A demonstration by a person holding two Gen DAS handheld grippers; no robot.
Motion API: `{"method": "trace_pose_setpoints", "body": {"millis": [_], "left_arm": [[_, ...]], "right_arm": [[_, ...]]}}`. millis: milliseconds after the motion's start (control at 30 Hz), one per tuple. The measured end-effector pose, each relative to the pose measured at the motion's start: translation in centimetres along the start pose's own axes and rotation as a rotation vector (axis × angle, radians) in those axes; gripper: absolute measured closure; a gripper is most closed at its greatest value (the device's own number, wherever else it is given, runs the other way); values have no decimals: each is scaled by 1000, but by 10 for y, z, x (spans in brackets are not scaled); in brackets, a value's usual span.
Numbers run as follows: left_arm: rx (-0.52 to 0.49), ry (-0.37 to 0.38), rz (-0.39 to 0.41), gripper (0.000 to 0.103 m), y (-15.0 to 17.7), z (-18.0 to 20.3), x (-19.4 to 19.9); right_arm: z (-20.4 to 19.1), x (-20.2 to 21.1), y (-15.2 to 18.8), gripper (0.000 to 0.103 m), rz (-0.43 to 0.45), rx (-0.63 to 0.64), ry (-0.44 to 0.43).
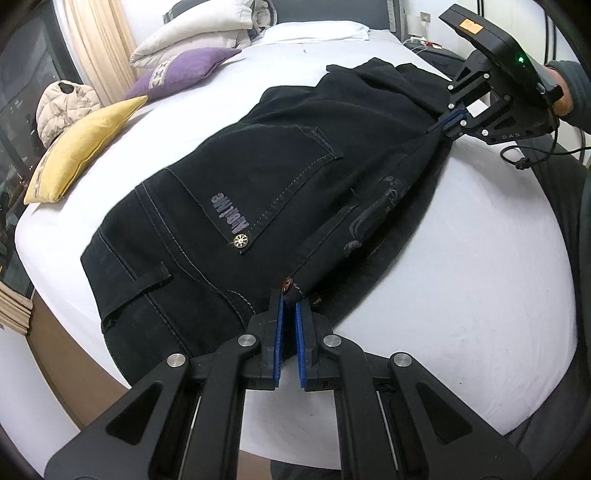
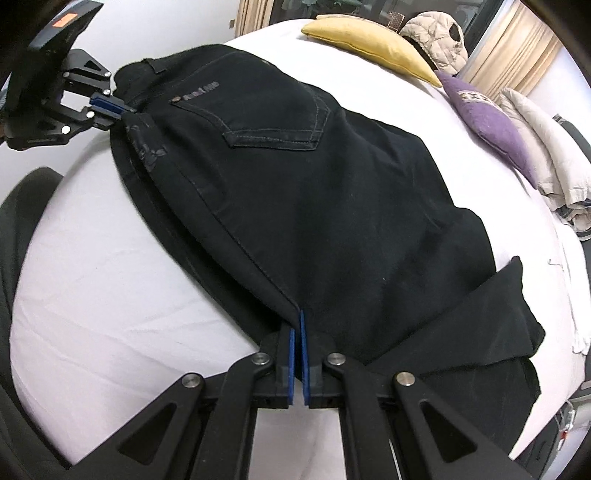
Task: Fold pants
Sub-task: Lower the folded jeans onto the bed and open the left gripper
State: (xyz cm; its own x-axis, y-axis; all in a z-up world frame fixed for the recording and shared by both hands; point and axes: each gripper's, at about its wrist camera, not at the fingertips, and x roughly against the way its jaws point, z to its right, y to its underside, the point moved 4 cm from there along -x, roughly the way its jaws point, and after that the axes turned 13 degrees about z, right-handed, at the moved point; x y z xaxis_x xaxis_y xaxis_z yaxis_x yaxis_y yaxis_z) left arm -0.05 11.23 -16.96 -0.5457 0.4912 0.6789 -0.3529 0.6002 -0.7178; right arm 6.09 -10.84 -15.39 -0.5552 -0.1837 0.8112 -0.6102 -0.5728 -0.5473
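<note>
Black pants (image 1: pixel 258 177) lie on the white bed (image 1: pixel 461 258), back pocket up, folded lengthwise. My left gripper (image 1: pixel 290 295) is shut on the waistband corner by the button. My right gripper (image 2: pixel 297 317) is shut on the folded side edge further down the legs; it also shows in the left wrist view (image 1: pixel 448 123). The left gripper shows in the right wrist view (image 2: pixel 118 107) at the waist. The pants (image 2: pixel 332 206) are stretched between both grippers, near edge lifted slightly. A leg end (image 2: pixel 480 332) is folded over at the right.
A yellow cushion (image 1: pixel 81 147) and a purple cushion (image 1: pixel 181 72) lie at the bed's far side, with a folded duvet (image 1: pixel 207 26) and a beige padded jacket (image 1: pixel 62 107). A white pillow (image 1: pixel 317 29) is at the head.
</note>
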Motion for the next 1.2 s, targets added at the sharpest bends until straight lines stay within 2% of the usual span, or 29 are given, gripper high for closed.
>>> {"method": "trace_pose_setpoints", "body": {"millis": [133, 467, 667, 800, 900, 1000, 1100, 1200], "left_arm": [[3, -3, 2, 98, 5, 0, -2], [13, -17, 14, 97, 9, 3, 0], [96, -11, 23, 93, 7, -5, 4], [188, 52, -17, 91, 3, -12, 22], [234, 84, 10, 91, -9, -17, 48], [283, 55, 94, 91, -34, -33, 61], [321, 5, 153, 91, -65, -50, 41], [369, 2, 130, 91, -77, -56, -2]], "right_arm": [[-6, -5, 11, 100, -10, -11, 1], [-10, -3, 13, 99, -23, 35, 9], [-15, -2, 18, 97, 7, 104, 11], [-17, 2, 20, 97, 30, 112, 24], [-19, 7, 21, 96, 37, 100, 18], [-13, 16, 17, 88, 46, 45, -36], [-6, 35, 2, 87, 108, -33, -93], [5, 42, -15, 78, 179, -119, -103]]}}
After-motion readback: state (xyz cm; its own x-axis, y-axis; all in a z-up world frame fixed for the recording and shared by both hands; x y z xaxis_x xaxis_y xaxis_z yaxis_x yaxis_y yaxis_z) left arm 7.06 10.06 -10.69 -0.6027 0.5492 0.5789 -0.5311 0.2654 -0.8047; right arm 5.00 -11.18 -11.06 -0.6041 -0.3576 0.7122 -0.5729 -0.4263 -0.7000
